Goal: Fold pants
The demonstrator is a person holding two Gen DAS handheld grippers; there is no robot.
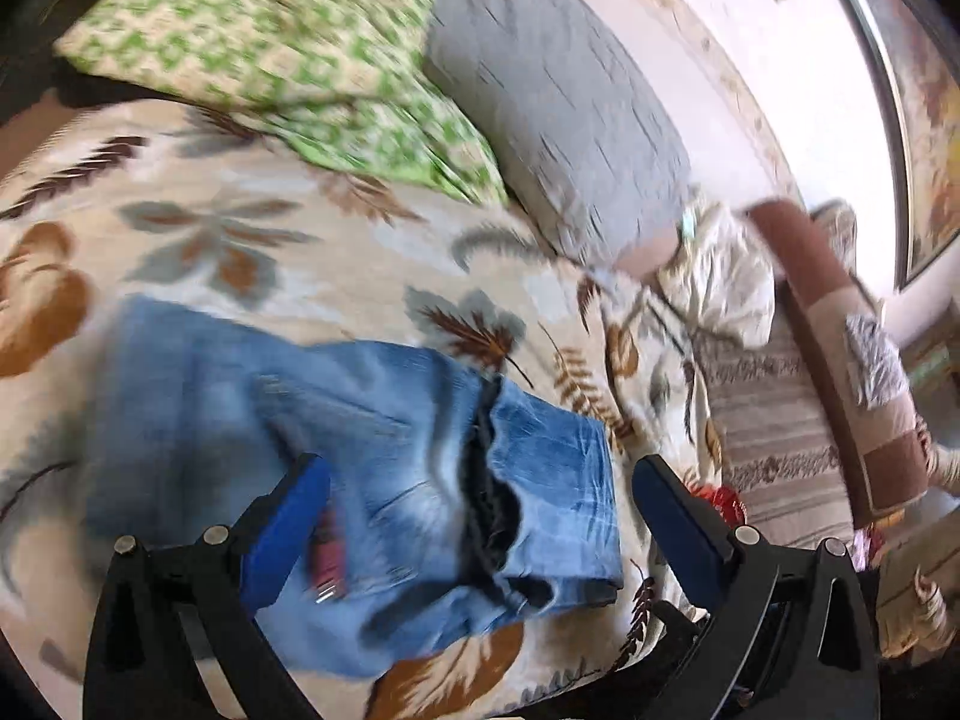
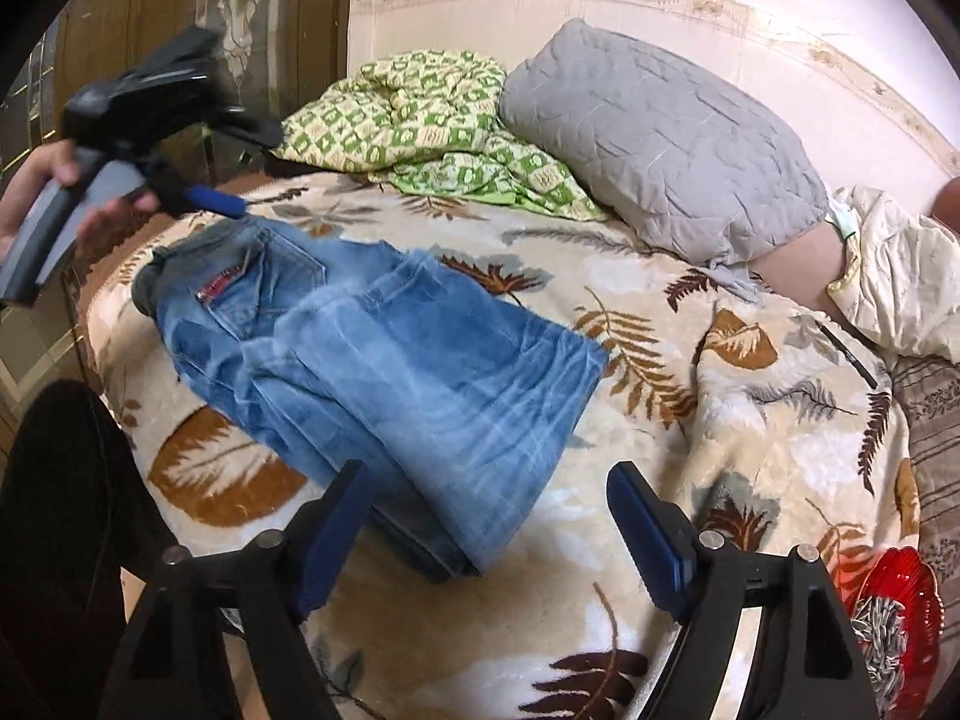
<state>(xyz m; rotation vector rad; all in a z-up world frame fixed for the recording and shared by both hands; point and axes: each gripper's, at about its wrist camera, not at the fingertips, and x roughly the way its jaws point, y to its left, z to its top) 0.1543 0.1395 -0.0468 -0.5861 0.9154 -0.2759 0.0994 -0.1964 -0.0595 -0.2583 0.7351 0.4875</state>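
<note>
Pants (image 2: 372, 354) lie folded into a thick bundle on the bed (image 2: 690, 450), near its front edge, waistband and red-tabbed pocket toward the left gripper (image 2: 198, 198), the fold end toward the right gripper (image 2: 486, 528). Both sets of fingers stand wide apart and hold nothing; in the left wrist view the left gripper (image 1: 480, 510) hangs above the denim with no pad pressing on it.

The stack looks loose. In the left wrist view the layers gape at a dark slit where the legs overlap, so the top layer could slide or spring open if a finger (image 1: 288, 528) catches it. The bundle also sits close to the bed's edge, and a nudge toward the person could tip it off. The plush blanket gives little grip underneath. A red dish of seeds (image 2: 894, 618) sits just beside the right fingers; a careless sweep there could spill it.
</note>
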